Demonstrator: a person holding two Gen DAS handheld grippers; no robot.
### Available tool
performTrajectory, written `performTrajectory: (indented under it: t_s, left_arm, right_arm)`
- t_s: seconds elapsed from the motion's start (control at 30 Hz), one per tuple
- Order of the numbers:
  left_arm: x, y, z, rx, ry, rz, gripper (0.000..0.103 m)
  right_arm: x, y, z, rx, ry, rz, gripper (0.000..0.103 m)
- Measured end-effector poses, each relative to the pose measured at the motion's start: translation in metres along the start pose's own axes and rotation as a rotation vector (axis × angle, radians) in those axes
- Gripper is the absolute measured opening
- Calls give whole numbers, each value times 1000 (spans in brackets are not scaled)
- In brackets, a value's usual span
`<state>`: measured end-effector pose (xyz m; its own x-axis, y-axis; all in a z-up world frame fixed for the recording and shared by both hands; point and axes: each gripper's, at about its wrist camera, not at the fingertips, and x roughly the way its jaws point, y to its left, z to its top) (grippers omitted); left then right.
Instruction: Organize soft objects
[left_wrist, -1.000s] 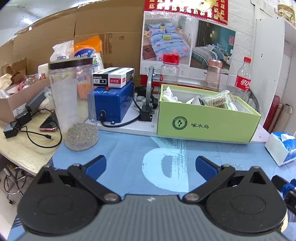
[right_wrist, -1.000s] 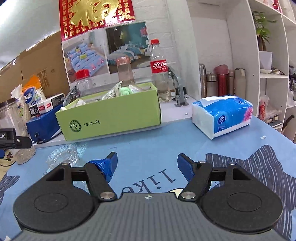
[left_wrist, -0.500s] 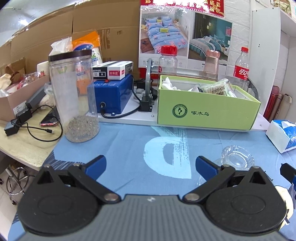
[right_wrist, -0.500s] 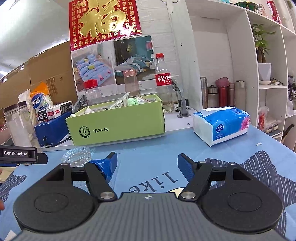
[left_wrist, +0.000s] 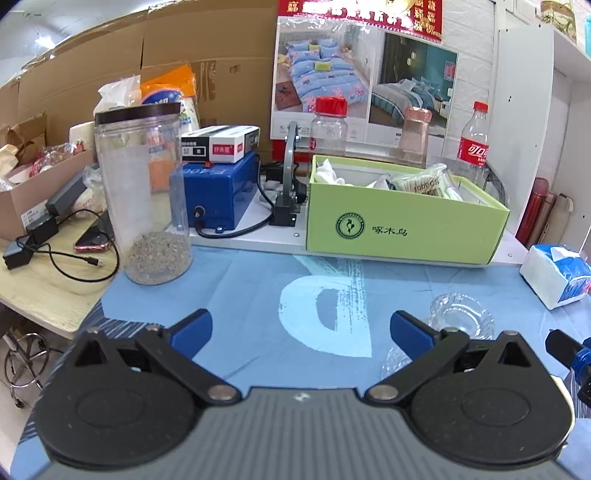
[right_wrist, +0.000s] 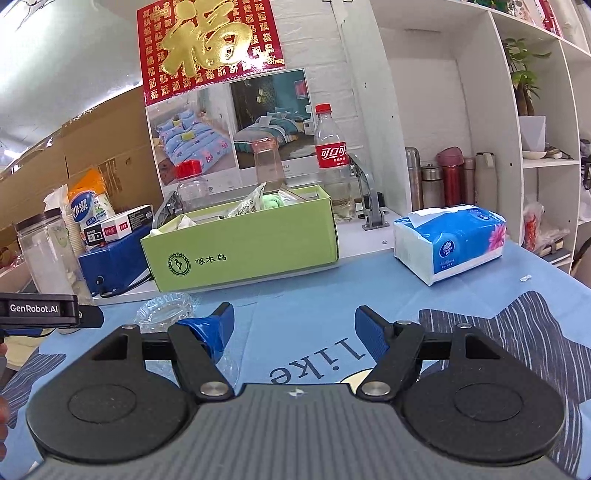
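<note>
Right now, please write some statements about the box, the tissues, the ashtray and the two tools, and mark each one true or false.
1. Both tools, left tool and right tool, are open and empty. True.
2. The tissue pack lies inside the green box. False: it lies on the blue cloth, right of the box.
3. The glass ashtray is on the cloth. True.
4. The box is empty. False: it holds packets and white items.

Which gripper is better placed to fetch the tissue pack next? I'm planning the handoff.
Probably right: the tissue pack lies ahead of the open right gripper, but at the far right edge for the open left gripper.
</note>
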<state>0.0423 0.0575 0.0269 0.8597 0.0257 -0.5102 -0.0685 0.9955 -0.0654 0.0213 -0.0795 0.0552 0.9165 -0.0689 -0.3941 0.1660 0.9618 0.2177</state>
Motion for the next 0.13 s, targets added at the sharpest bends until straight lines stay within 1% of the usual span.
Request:
performTrajectory:
  t_s: [0.13]
  left_arm:
    - [-2, -3, 0, 25, -15, 14, 102]
  right_arm:
    - [0, 0, 0, 6, -1, -8, 58]
